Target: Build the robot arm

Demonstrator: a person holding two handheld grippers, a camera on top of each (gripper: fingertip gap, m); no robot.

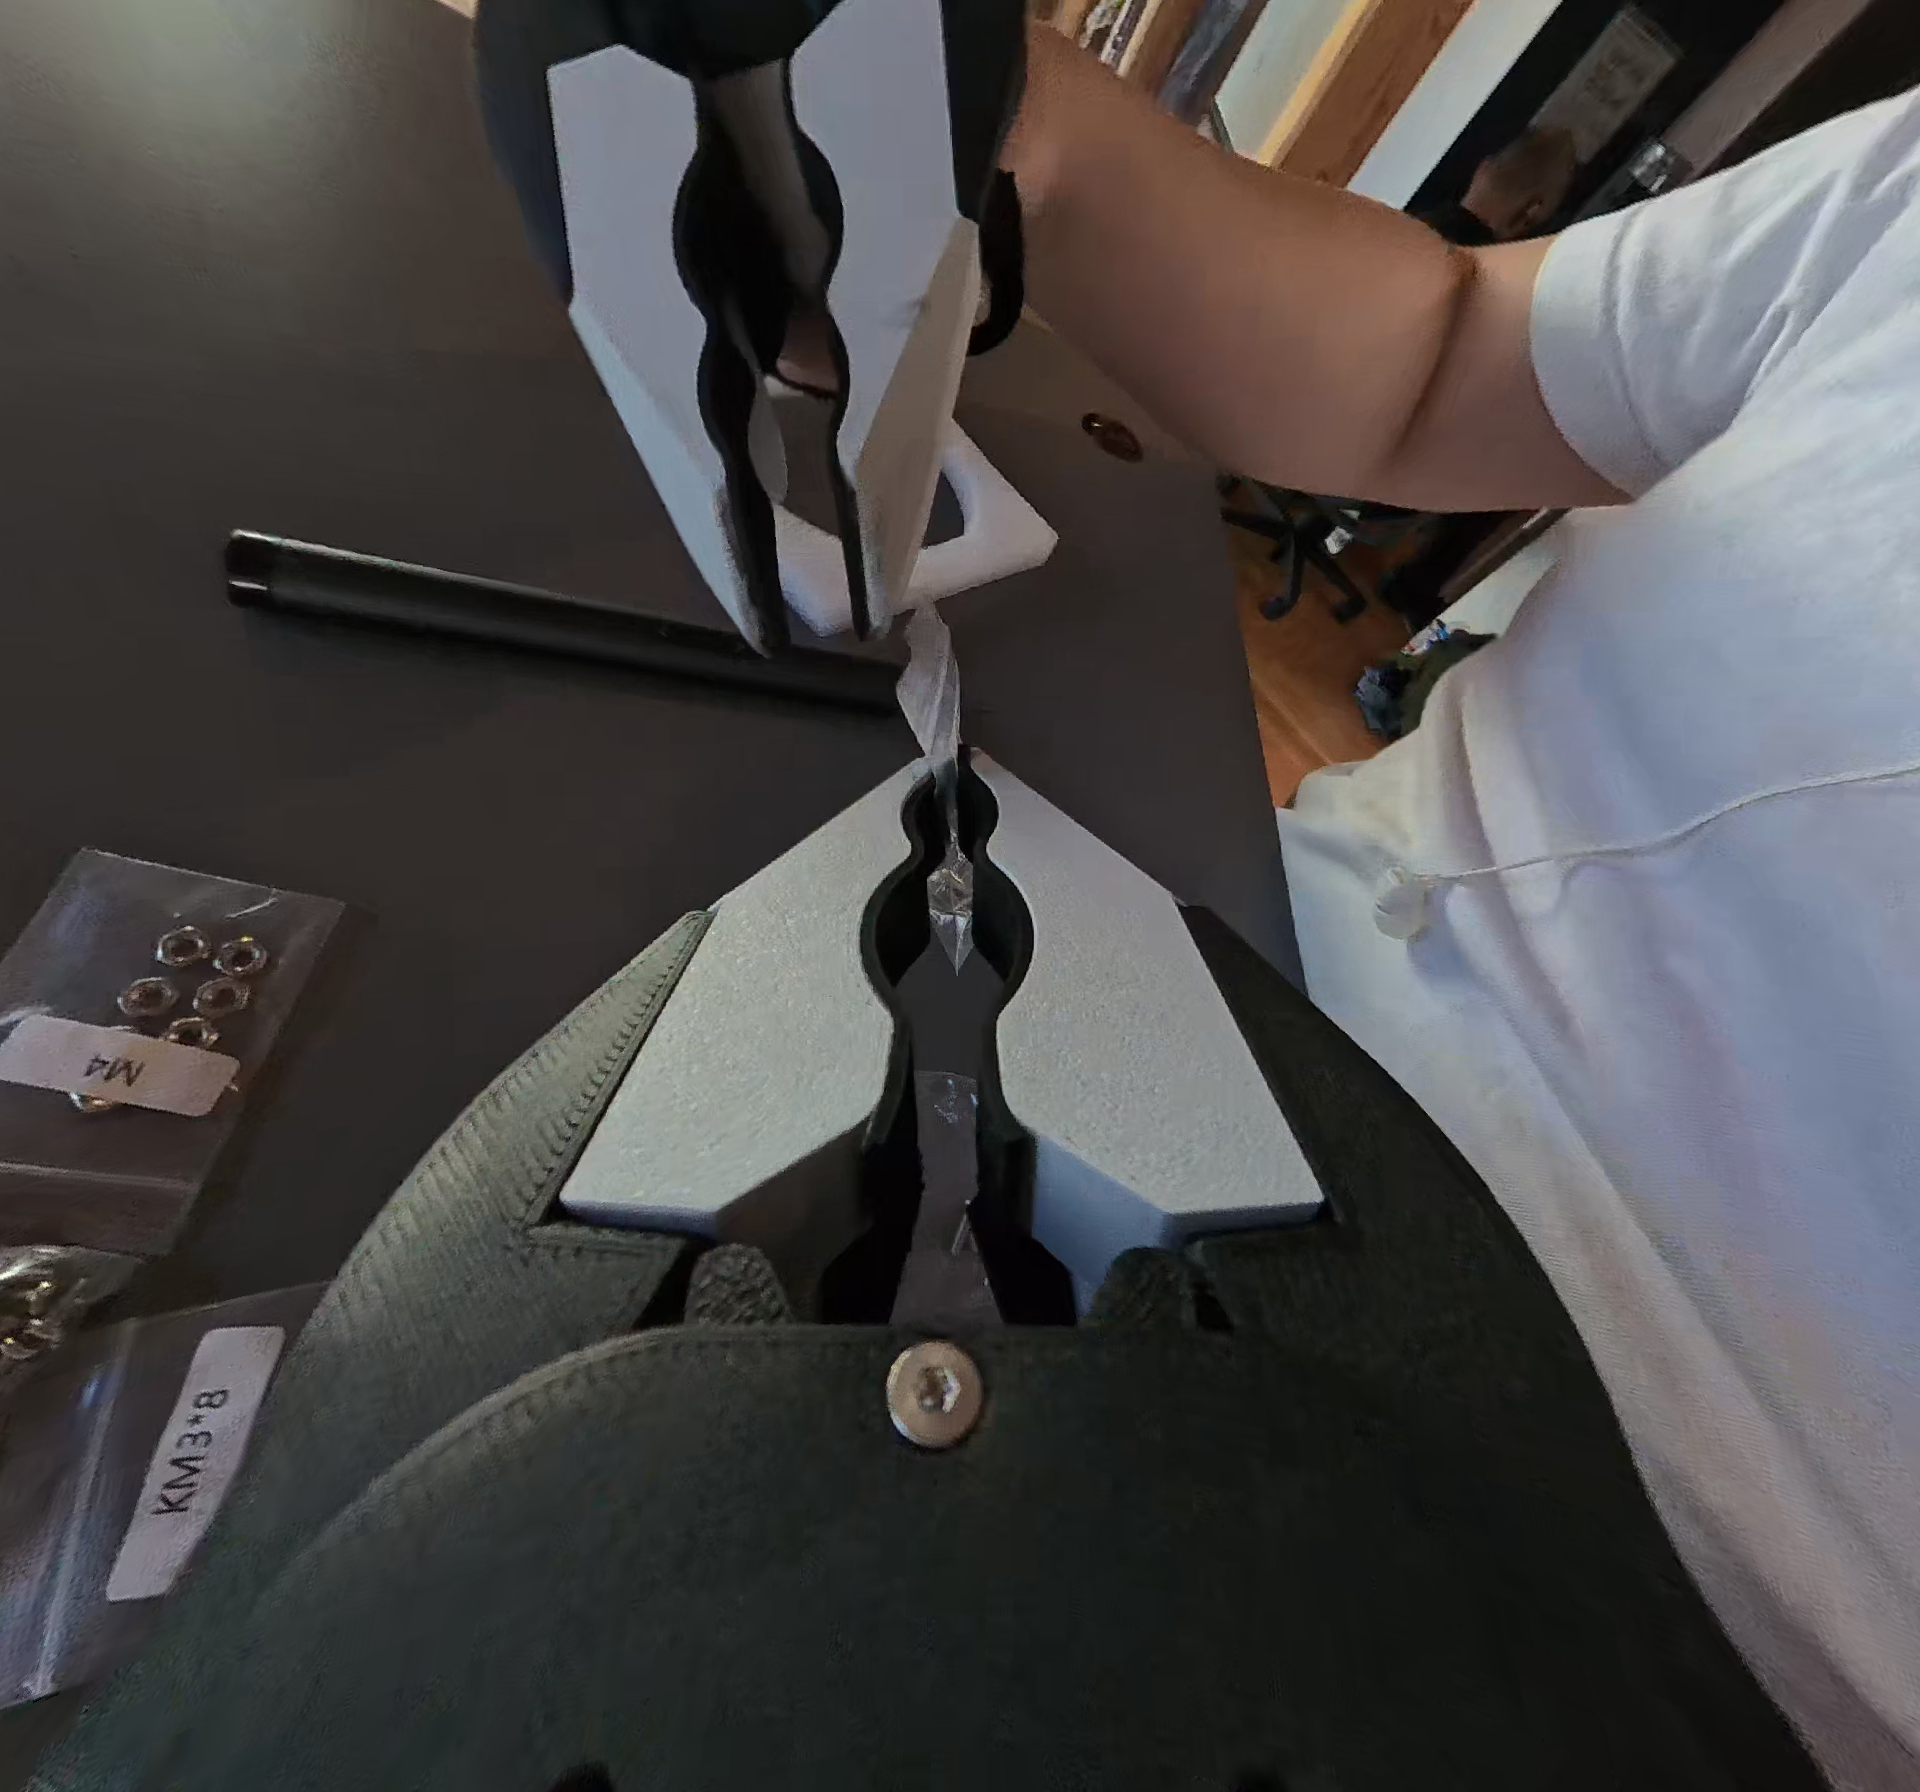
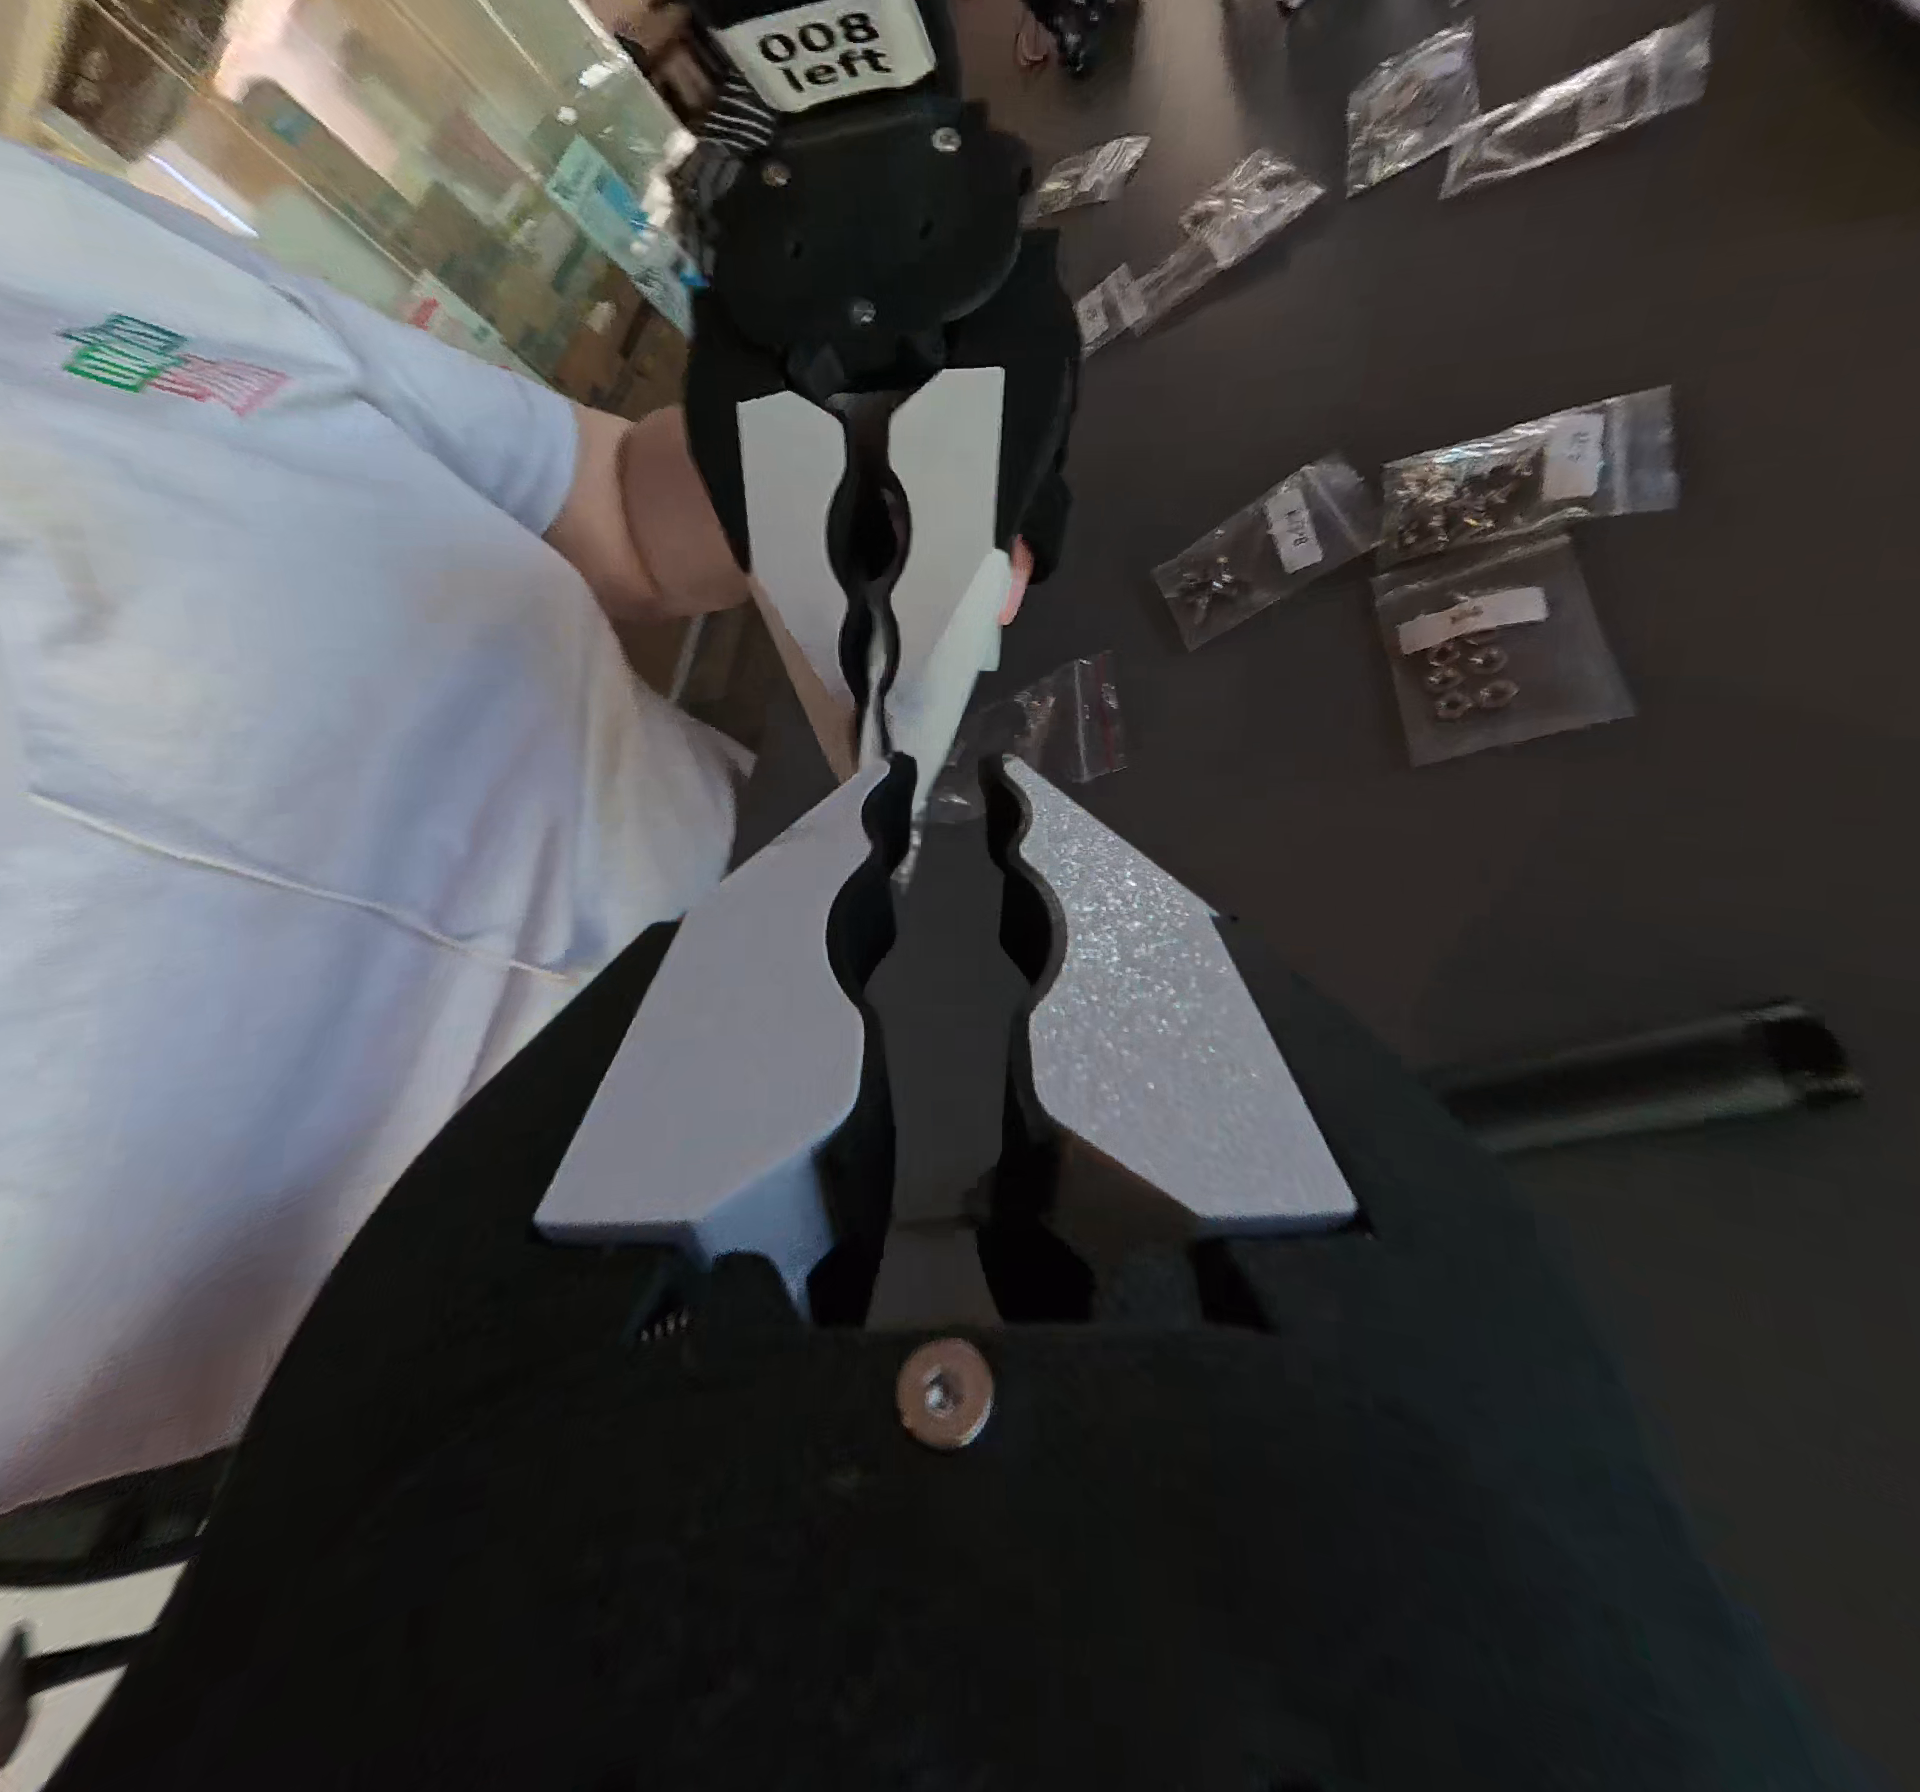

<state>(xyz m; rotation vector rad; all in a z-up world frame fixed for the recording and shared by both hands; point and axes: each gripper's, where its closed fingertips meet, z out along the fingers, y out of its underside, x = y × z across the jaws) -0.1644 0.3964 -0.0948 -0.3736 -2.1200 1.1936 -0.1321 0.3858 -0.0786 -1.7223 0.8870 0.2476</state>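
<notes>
My left tool is clenched on a small clear plastic bag, pinched at one end so it hangs free above the dark counter; my right tool is released, jaws apart, tips just beside the bag's other end; white frame piece lies beneath; hardware bags well apart.

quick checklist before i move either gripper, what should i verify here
1. Left gripper holding the clear bag: ok, shut on it.
2. Right gripper open: ok, there is a gap between its fingers.
3. White flat part seated in that gap: cannot tell; it sits right at the fingertips.
4. Black rods out of the way: ok, on the table to one side.
5. Hardware bags out of the way: ok, flat, apart from both grippers.
</notes>
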